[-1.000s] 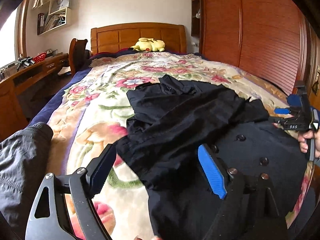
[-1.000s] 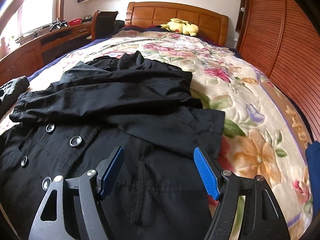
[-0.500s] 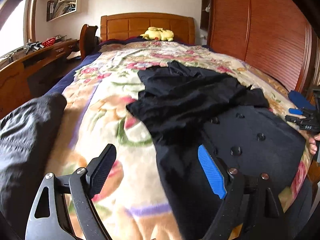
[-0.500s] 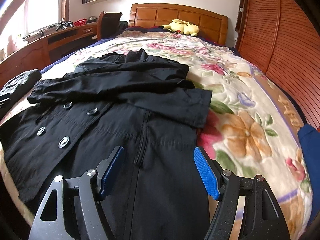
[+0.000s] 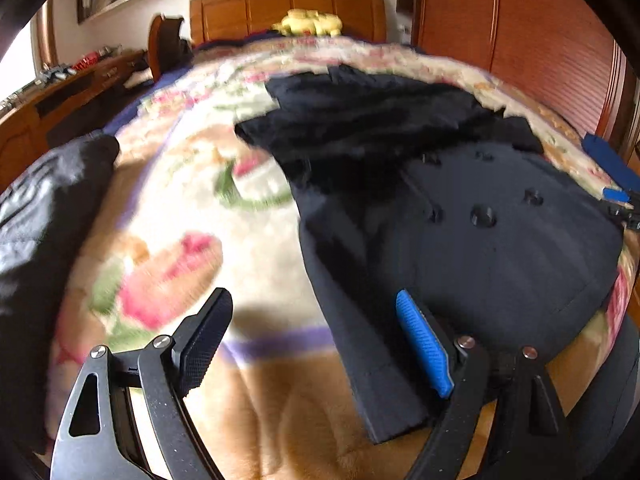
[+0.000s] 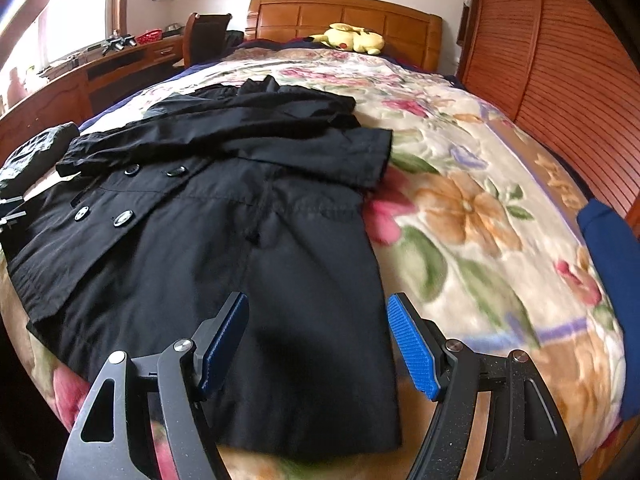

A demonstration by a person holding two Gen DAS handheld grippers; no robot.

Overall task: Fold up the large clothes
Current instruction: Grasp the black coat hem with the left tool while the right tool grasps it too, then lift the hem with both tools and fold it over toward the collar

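Note:
A large black double-breasted coat (image 6: 224, 216) lies flat on the floral bedspread (image 6: 472, 216), both sleeves folded across its chest, hem toward me. It also shows in the left wrist view (image 5: 460, 216), blurred. My left gripper (image 5: 316, 340) is open and empty, above the coat's lower left hem corner. My right gripper (image 6: 318, 340) is open and empty, low over the coat's lower right hem. The right gripper's tip shows at the far right of the left wrist view (image 5: 616, 192).
A dark grey garment (image 5: 44, 208) lies at the bed's left edge. A yellow plush toy (image 6: 354, 38) sits by the wooden headboard (image 6: 344, 12). A desk (image 6: 80, 76) with a chair runs along the left; a wooden wardrobe (image 6: 560, 48) stands right. Blue cloth (image 6: 612, 280) shows at far right.
Both grippers have pulled back toward the foot of the bed and dropped lower, from mid-coat to its hem. The coat has not moved. Both stay open.

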